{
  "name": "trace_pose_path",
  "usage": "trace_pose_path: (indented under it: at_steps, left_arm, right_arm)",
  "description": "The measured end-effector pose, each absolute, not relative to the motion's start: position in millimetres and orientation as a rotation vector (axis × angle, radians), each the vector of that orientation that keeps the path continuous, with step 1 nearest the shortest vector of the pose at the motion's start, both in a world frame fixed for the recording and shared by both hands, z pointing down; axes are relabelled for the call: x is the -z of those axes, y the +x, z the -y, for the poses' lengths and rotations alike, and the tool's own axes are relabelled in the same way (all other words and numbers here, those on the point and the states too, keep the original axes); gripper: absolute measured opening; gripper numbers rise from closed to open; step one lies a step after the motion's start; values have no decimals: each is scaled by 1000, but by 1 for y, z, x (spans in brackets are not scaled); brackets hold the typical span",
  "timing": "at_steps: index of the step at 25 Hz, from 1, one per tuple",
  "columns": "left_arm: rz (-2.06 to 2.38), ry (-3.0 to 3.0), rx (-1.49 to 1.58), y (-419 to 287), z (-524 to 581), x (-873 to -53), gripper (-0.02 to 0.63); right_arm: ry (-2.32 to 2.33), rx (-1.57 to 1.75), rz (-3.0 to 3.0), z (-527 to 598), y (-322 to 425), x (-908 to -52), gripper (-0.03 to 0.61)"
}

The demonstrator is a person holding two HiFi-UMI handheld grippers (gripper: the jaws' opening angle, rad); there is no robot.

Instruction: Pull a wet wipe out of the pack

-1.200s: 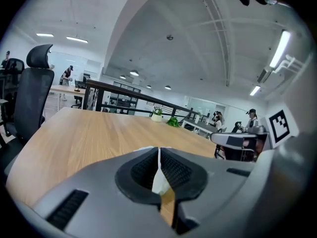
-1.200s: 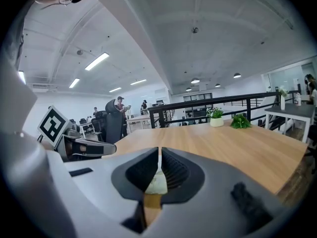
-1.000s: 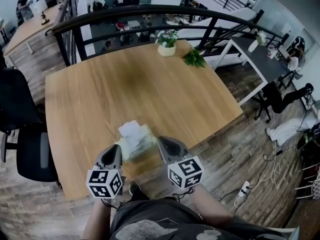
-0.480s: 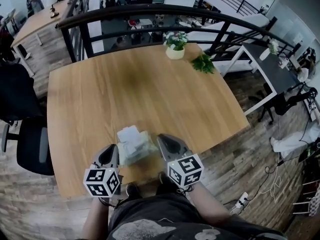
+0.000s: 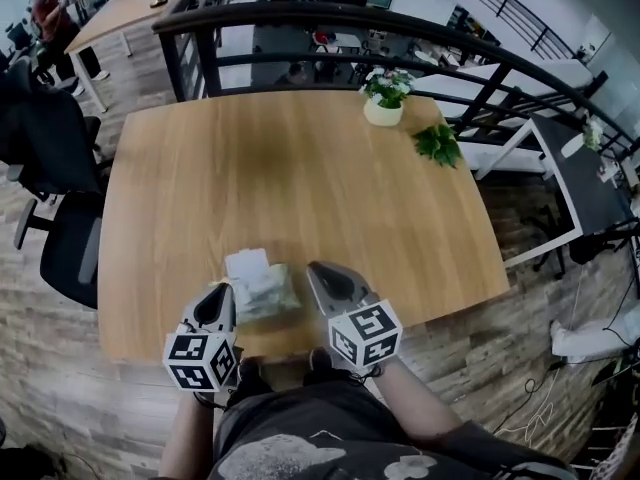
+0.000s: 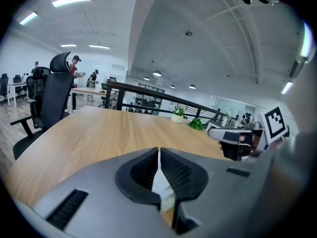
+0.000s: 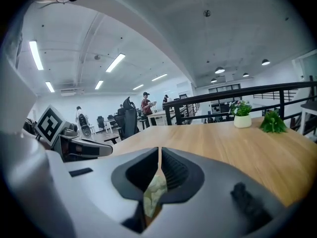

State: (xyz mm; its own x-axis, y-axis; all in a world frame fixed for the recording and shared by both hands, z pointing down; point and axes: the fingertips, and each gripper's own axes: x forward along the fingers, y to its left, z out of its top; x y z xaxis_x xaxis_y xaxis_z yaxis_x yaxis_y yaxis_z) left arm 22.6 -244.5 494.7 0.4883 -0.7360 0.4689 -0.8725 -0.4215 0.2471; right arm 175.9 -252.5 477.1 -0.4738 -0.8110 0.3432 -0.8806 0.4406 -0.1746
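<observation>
The wet wipe pack (image 5: 266,291), pale green with a white wipe (image 5: 247,263) sticking up from its top, sits between my two grippers near the table's front edge. My left gripper (image 5: 224,288) is at the pack's left end, jaws shut, and the left gripper view shows white and green pack material (image 6: 163,190) pinched between the pads. My right gripper (image 5: 312,269) is at the pack's right end, also shut, with green pack material (image 7: 154,192) caught in its jaws. Each gripper view shows the other gripper alongside.
The wooden table (image 5: 300,168) stretches away ahead. A small potted plant (image 5: 385,98) and a green sprig (image 5: 437,143) stand at its far right. A black railing (image 5: 400,28) runs behind the table, and a black office chair (image 5: 60,238) stands left.
Both grippers have shifted together over the table's near part with the pack staying between them. Both have stayed shut, and the head view has swung sideways.
</observation>
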Motion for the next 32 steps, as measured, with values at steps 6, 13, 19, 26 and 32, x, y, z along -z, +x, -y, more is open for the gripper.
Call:
trace_pose_path:
  at_steps: [6,13,19,26,32]
  left_arm:
    - [1423,2214,-399,29,234,-499,25]
    - [1487,2204,-425,44,224,-500,28]
    - [1506,2200,-471,60,217,-506,133]
    - [1584,2104,-530,59,223,-520,181]
    - [1622,2037,-596,58,229,-534,181]
  right_arm:
    - [1356,-482,2545,259,176,-481,31]
    - [1223,-463,2600,261,175,-483,31]
    - [1154,-462,2628,260,180,-487,31]
    - [1112,-474,2638,255,186,-491,31]
    - [1100,-472,2640,255,192,-491,31]
